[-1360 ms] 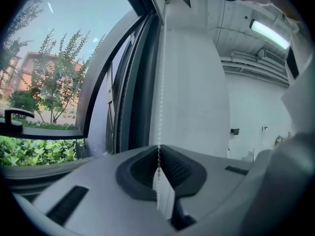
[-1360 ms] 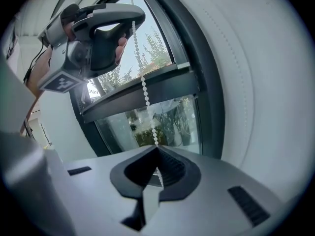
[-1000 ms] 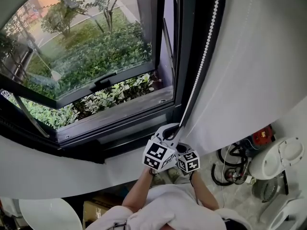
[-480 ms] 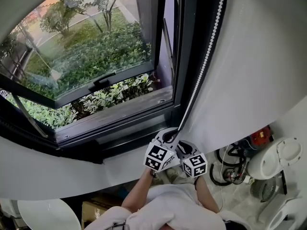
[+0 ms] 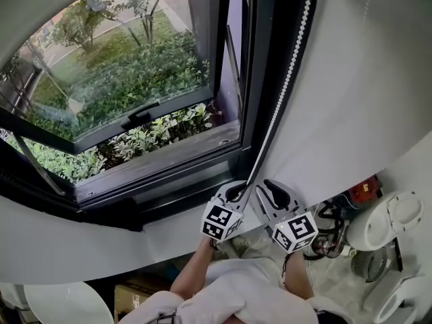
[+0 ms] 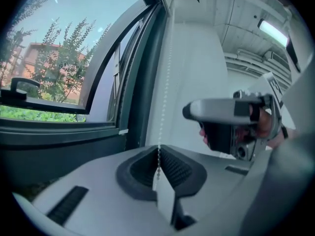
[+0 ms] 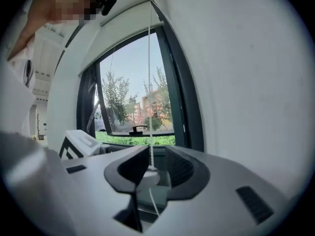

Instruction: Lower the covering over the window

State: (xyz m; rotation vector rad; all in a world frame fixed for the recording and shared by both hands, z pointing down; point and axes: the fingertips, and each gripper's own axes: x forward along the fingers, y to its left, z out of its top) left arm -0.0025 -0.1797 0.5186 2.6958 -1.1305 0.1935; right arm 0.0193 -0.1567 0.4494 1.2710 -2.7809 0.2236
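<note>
Bead chain (image 5: pixel 289 79) runs down frame centre. The left gripper (image 5: pixel 236 193) pinches it in closed jaws. Beside it, the right gripper (image 5: pixel 273 189) has the chain running loose between its jaws, which have just been opening wide.

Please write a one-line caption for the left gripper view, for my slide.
Left gripper shut on the blind's bead chain beside the window.

The left gripper (image 6: pixel 158 154), its grey jaws together, pinches a thin white beaded pull chain (image 6: pixel 169 73) that runs straight up beside the dark window frame (image 6: pixel 134 107).
</note>
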